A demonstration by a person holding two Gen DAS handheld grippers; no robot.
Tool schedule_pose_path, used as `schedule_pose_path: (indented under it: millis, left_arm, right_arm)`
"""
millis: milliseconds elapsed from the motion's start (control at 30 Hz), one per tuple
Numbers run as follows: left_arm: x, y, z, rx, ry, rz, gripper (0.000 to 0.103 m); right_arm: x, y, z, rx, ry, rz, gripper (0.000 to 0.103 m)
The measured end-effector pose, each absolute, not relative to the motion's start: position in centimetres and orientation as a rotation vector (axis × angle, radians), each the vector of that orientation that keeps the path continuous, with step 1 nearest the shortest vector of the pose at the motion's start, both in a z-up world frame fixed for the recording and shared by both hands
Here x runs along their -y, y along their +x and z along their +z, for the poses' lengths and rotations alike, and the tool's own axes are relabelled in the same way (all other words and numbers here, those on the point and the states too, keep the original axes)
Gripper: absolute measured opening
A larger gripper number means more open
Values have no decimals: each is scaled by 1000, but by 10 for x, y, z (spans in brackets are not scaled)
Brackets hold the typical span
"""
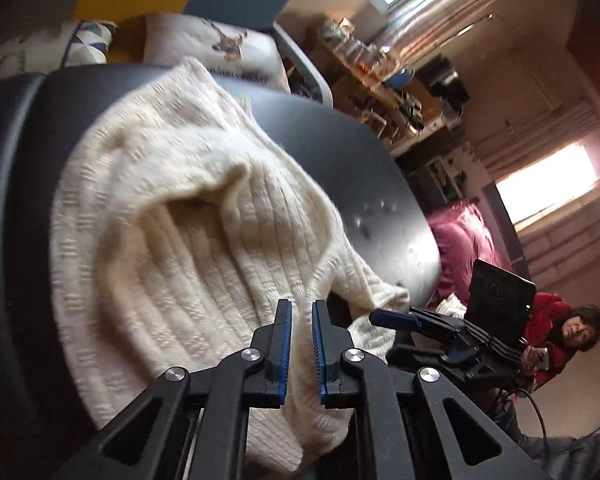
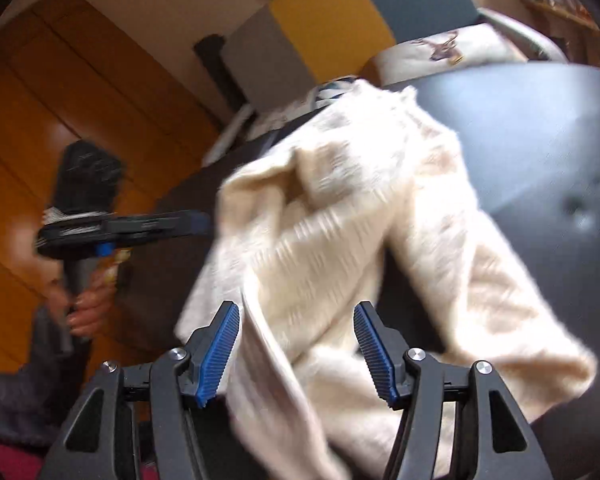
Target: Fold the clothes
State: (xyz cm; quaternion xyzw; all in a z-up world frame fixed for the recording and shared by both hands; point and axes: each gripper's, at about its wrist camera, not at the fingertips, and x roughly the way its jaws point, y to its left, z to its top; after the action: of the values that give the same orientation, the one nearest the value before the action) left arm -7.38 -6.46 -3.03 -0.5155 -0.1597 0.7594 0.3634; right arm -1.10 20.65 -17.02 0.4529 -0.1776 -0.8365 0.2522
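Sweater: your cream knit sweater (image 1: 188,216) lies bunched across the dark round worktop (image 1: 340,148), its ribbed part nearest you and one end trailing over the near edge.

Left tool: your left tool (image 1: 301,322) hovers over the ribbed knit at the near edge — its blue pads (image 1: 284,344) stand a narrow gap apart, with only the cloth below showing between them and nothing pinched.

Left tool, other view: from the right wrist camera your left tool (image 2: 198,222) reaches in from the left with its tip right at the sweater's (image 2: 340,240) edge; your hand (image 2: 88,300) wraps the handle below it. Whether the tip touches the knit is lost in the blur.

Right tool: your right tool (image 2: 296,334) is spread wide, with a fold of the sweater passing between the two blue pads (image 2: 374,352) — neither pad presses on it.

Right tool, other view: from the left wrist camera it (image 1: 394,317) sits just beside the sweater's trailing end, low at the worktop's near rim.

Worktop: the dark worktop (image 2: 520,132) is bare to the right of the sweater, apart from a few small marks.

Background: a deer-print cushion (image 1: 224,46) sits beyond the worktop; a person in a red jacket (image 1: 556,344) sits low at the right, and a maroon bedcover (image 1: 464,248) lies past the rim.
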Motion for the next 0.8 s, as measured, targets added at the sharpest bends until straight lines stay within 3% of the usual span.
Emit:
schedule_pose_path:
  millis: [100, 267, 400, 500, 633, 800]
  left_arm:
    - [88, -71, -27, 425, -1318, 2015, 11]
    - [48, -52, -34, 254, -1322, 1956, 12]
    - [-12, -47, -56, 226, -1387, 1812, 24]
    - [-44, -60, -75, 249, -1491, 1752, 32]
    - [-69, -84, -88, 246, -1604, 1718, 33]
    - [-117, -84, -92, -75, -1719, 1645, 36]
  right_arm:
    - [-197, -37, -172, 325, 1318, -2356, 62]
    - [-251, -37, -187, 850, 1308, -2217, 62]
    - [-276, -19, -219, 1209, 1298, -2095, 62]
    - [-272, -11, -239, 1294, 1234, -1941, 62]
    - [-231, 11, -221, 934, 1205, -2019, 62]
    - [-173, 21, -189, 432, 1140, -2161, 62]
